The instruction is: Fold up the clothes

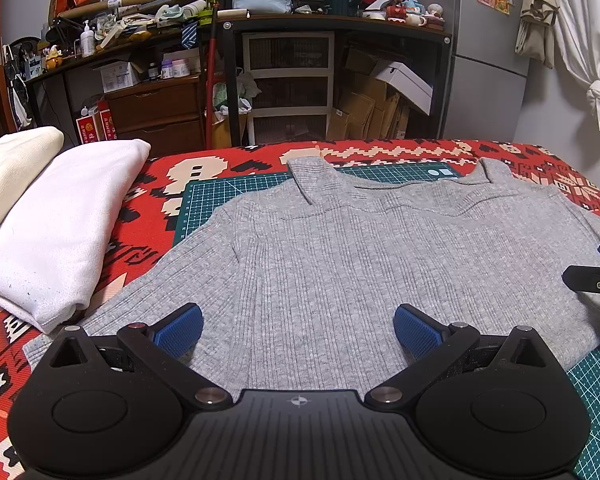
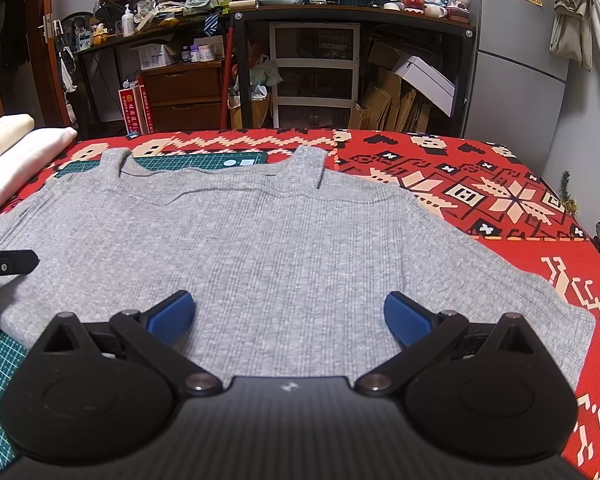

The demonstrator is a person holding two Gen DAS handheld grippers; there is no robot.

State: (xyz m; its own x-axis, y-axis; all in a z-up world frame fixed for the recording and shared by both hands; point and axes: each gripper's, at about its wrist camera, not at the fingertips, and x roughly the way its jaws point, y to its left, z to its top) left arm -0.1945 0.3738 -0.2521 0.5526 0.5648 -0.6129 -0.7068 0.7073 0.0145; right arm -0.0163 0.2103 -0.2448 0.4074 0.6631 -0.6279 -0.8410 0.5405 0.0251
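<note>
A grey ribbed sweater (image 1: 360,264) lies spread flat, collar away from me, over a green cutting mat (image 1: 204,204) on a red patterned cloth. My left gripper (image 1: 298,324) is open above the sweater's near left part, with nothing between its blue pads (image 1: 182,326). In the right wrist view the same sweater (image 2: 260,248) fills the middle. The right gripper (image 2: 288,314) hangs open over the near right part, holding nothing. Each gripper's tip shows at the edge of the other's view: the right gripper (image 1: 598,276) and the left gripper (image 2: 4,264).
Folded white clothes (image 1: 60,224) are stacked at the left of the red cloth (image 2: 500,208). Behind the table stand cluttered shelves (image 1: 148,32), a drawer unit (image 1: 288,84), cardboard boxes (image 1: 380,108) and a fridge (image 1: 488,48). A white curtain (image 1: 588,60) hangs at the right.
</note>
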